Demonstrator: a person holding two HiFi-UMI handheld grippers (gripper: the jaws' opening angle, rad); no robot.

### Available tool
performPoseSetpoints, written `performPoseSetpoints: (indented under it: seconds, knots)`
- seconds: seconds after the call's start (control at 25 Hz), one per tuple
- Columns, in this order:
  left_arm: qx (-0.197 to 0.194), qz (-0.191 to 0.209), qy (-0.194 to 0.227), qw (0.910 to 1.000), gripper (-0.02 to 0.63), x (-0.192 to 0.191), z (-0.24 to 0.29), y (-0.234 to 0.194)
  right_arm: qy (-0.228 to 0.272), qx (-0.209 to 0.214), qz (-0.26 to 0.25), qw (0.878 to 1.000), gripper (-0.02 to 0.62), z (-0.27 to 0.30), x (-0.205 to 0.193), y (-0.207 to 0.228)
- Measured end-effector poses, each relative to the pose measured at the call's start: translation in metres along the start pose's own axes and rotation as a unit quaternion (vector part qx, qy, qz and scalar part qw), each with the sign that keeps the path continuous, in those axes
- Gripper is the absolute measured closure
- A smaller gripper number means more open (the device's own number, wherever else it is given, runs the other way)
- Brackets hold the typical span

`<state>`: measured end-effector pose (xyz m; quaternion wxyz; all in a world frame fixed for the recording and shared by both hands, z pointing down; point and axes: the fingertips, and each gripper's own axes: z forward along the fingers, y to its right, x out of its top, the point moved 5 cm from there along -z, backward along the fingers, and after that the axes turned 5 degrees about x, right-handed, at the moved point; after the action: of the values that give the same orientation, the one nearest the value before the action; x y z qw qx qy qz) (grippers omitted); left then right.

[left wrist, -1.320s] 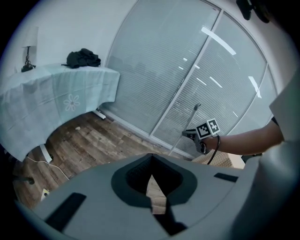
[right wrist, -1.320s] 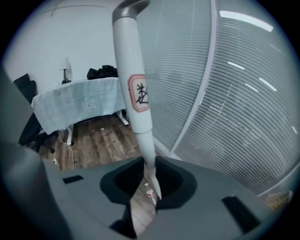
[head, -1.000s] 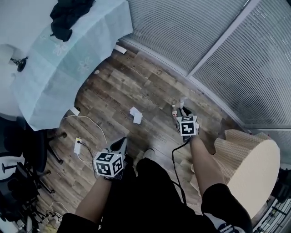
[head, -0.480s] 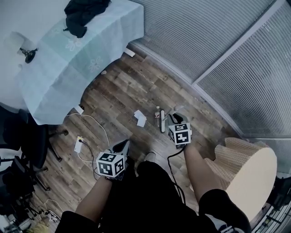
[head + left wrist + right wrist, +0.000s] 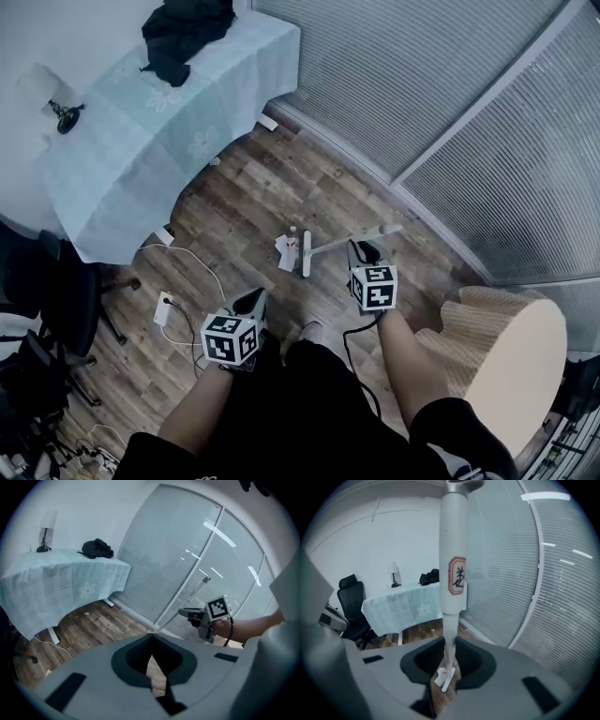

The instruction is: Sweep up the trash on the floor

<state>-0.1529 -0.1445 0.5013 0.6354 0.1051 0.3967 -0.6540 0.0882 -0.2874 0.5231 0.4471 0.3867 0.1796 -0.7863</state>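
Swung left, the broom (image 5: 337,244) clamped in the right tool (image 5: 361,249) now meets the paper scraps (image 5: 284,251) mid-frame; drag it low and steady, with the left tool (image 5: 253,300) closed and empty.

— What is the floor (image 5: 253,178) made of?
— Wood planks, grey-brown and matt, with a worn-looking grain.
— And the tablecloth (image 5: 141,131)?
— Thin, pale blue-green cloth, matt, printed with white flowers. The black garment (image 5: 187,28) on it is soft, crumpled fabric.
— The broom handle (image 5: 452,573)?
— Smooth and white with a slight sheen. I cannot tell whether it is plastic or painted metal. It carries a red-edged sticker.
— The scraps (image 5: 284,251)?
— White paper, creased.
— The left gripper (image 5: 152,634) and right gripper (image 5: 449,641)?
— Matt grey plastic around the tongs.
— The tan drum (image 5: 506,356)?
— Rough, woven-looking side and a smooth matt top.
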Motion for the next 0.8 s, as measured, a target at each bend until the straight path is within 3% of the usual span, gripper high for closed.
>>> performPoseSetpoints:
  seconds: [0.2,0.4,0.56,0.8]
  knots:
    - [0.0,0.014,0.013,0.9998,0.612,0.022,-0.01,-0.001,0.07,-0.004,-0.006,0.998,0.514,-0.042,0.047,-0.038]
    - [-0.021,0.061,0.069,0.9955,0.612,0.087,-0.019,0.026,0.134,-0.033,-0.001,0.99,0.514,-0.088,0.1,-0.051]
    - [-0.046,0.112,0.134,0.9835,0.611,0.143,-0.036,0.058,0.191,-0.051,0.009,0.98,0.514,-0.129,0.139,-0.05]
    - [-0.093,0.144,0.219,0.9606,0.612,0.208,-0.075,0.105,0.279,-0.04,0.0,0.959,0.515,-0.191,0.192,-0.065]
